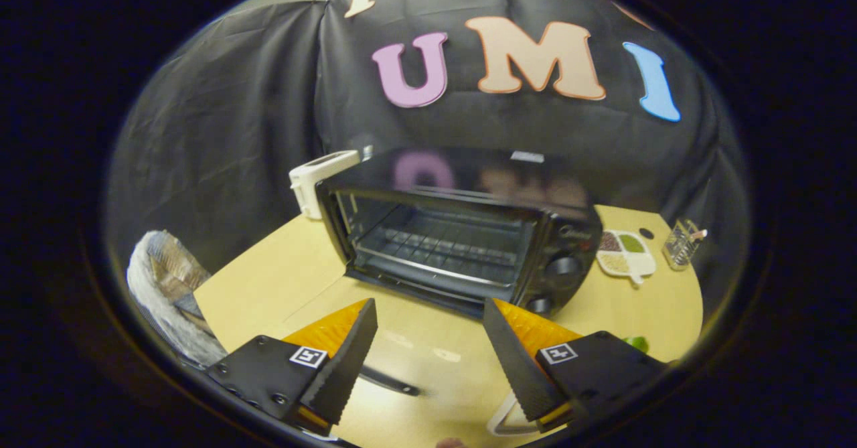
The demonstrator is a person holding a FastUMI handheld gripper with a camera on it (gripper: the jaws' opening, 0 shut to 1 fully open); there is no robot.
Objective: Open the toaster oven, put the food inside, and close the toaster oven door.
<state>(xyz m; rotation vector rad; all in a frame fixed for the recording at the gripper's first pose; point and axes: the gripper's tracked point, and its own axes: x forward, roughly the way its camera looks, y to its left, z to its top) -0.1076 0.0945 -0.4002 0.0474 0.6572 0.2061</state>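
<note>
A black toaster oven [469, 187] stands on the wooden table [268, 280], just beyond my fingers. Its door is down and the cavity stands open, with a bare wire rack [442, 240] inside. The glass door [415, 341] appears to lie flat between my fingers, its dark handle [392, 382] close below them. My gripper [430, 307] is open, with nothing between its fingers. Beneath the right finger shows the white rim of a plate [503, 422]. Beside it is a small pinkish thing [450, 442], too cut off to identify.
Two knobs [562, 265] sit on the oven's right panel. A white device [320, 179] stands at the oven's back left. A divided dish [624, 254] and a glass cup [683, 244] lie to its right. A cloth-lined basket [167, 287] sits off the table's left edge. Something green [637, 343] peeks past the right finger.
</note>
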